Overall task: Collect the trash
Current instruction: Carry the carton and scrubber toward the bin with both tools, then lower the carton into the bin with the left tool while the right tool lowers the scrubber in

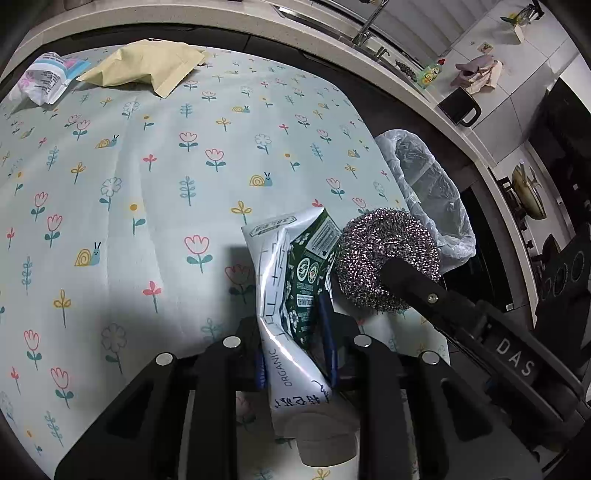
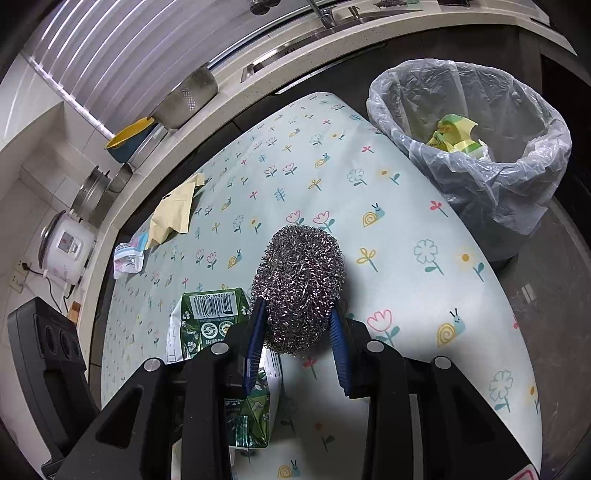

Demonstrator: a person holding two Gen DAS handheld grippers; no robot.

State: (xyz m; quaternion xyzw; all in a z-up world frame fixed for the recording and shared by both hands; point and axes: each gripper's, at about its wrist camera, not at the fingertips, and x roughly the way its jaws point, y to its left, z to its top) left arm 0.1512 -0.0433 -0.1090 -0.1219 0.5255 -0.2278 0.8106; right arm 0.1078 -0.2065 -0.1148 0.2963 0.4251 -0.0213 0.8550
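Note:
My left gripper is shut on a crumpled green and white carton, held just above the flowered tablecloth. My right gripper is shut on a steel wool scourer, which also shows in the left wrist view beside the carton. The carton shows at the lower left in the right wrist view. A bin lined with a clear bag stands off the table's far right edge, with yellow-green trash inside. A beige pouch and a white wrapper lie at the table's far edge.
A kitchen counter with a sink and tap runs behind the table. A rice cooker, pots and a colander stand on the counter to the left. The bin also shows in the left wrist view. Dark floor lies right of the table.

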